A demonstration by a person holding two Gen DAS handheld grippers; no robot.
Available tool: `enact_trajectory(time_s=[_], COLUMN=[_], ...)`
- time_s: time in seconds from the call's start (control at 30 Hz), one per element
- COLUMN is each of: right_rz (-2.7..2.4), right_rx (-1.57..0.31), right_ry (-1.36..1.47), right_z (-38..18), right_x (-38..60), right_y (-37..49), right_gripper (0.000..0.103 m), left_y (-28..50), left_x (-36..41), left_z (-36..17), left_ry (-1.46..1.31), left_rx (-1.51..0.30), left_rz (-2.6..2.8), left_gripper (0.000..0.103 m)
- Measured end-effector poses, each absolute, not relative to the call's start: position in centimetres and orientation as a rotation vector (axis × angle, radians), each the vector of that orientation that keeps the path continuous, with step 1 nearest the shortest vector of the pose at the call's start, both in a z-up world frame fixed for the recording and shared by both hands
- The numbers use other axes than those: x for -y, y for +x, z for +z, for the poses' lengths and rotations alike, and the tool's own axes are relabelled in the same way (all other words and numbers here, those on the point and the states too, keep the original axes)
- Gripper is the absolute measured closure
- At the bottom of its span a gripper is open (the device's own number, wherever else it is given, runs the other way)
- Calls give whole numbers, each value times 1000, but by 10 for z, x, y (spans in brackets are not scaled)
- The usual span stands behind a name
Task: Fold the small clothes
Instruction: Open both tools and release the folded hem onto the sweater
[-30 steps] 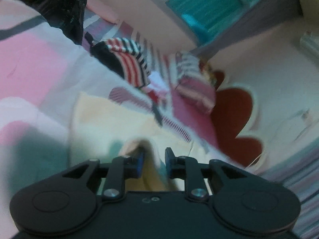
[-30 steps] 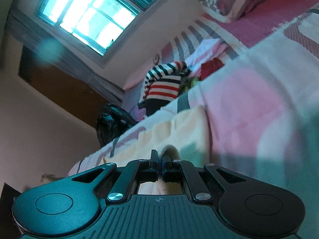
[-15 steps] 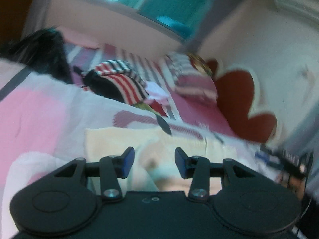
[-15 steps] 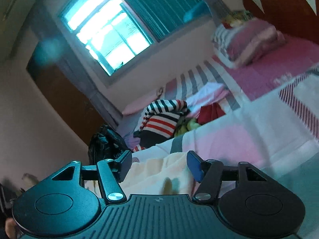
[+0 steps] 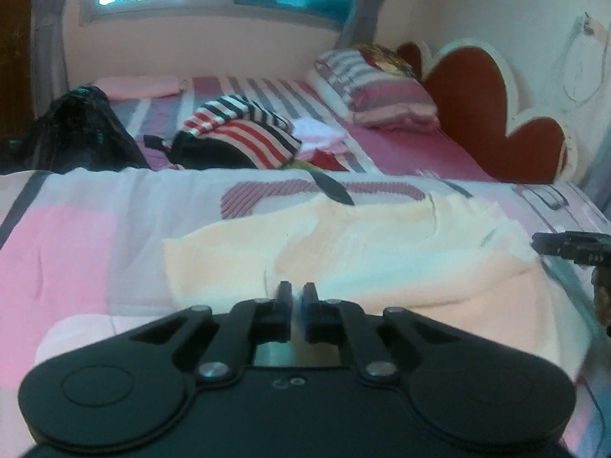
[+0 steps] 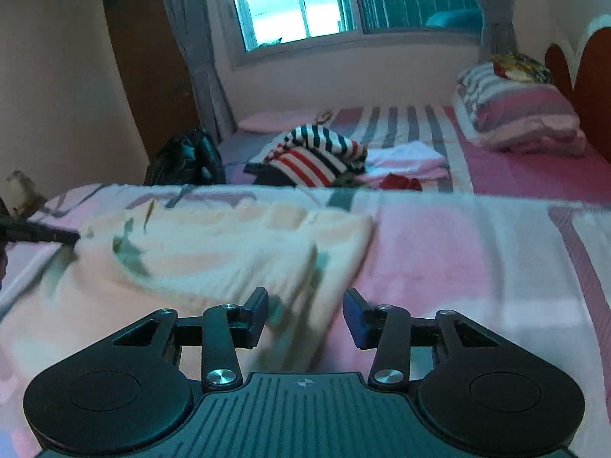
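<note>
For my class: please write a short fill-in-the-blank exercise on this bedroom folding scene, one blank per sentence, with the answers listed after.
1. The cream garment lies on a ____ and white quilt.
2. The left gripper is ____.
3. Behind the quilt lies a ____ top in red, white and navy.
4. The pillow sits near the ____ headboard.

Answers: pink; shut; striped; red

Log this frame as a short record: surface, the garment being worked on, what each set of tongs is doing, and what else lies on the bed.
surface: bed with a pink patchwork blanket
garment: cream cloth, spread on the blanket, partly folded
left tongs: shut, at the cloth's near edge; unclear whether fabric is pinched
right tongs: jaws apart and closing, over the cloth's edge, not gripping
behind: striped clothes pile, black bag, pillow
</note>
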State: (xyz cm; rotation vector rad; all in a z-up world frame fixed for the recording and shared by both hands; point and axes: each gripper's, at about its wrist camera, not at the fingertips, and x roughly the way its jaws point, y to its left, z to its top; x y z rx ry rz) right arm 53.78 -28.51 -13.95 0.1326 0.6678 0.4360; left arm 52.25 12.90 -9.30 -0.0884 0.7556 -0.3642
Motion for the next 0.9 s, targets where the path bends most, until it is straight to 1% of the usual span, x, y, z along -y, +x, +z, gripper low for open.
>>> enact_trajectory(time_s=[0.1,0.17,0.23,0.27,0.3,0.33,0.4,0.53,0.7,0.77,0.8,0.9], right_rz=[389,332,321,314,313,336,400,432,404,408,408,408], right_rx=[-648,-627,-610,-607,-612,-622,-659,-695,-682,-682,-684,-687], right_ry=[256,378,481,474,433,395,337,290,382,396,395,394], right_z=[-138,-138,-136,-134,-132,-132,-133,-142,-146,-144,-142,-140], right_x=[287,298,314,318,321,324,328,329,336,337,337,337], right_y=[565,579,583,580,575,569,556,540,537,542,543,544], right_gripper=[59,59,59,59,59,59,59,58,59,59,59,59], left_y=[521,521,516,515,514,513,512,528,553,549,547,534], left_x=[-146,-158,-159,-159,-159,-160,-158,-145,-117,-111,-110,-112], left_z=[-94,-98,-97,-94,-92,-89,-84,-83,-95,-98,-97,-94], left_ry=[-250,-369,-382,-374,-369,-361,-321,-251,-88,-51,-42,-44], left_rx=[-692,-679,-660,-659,-667,-669,-657,-715,-876,-862,-849,-755], left_rz=[-278,-206,-216,-237,-258,-280,-315,-375,-396,-403,-406,-366], left_gripper=[103,103,103,101,92,75,62,61,66,92,100,101])
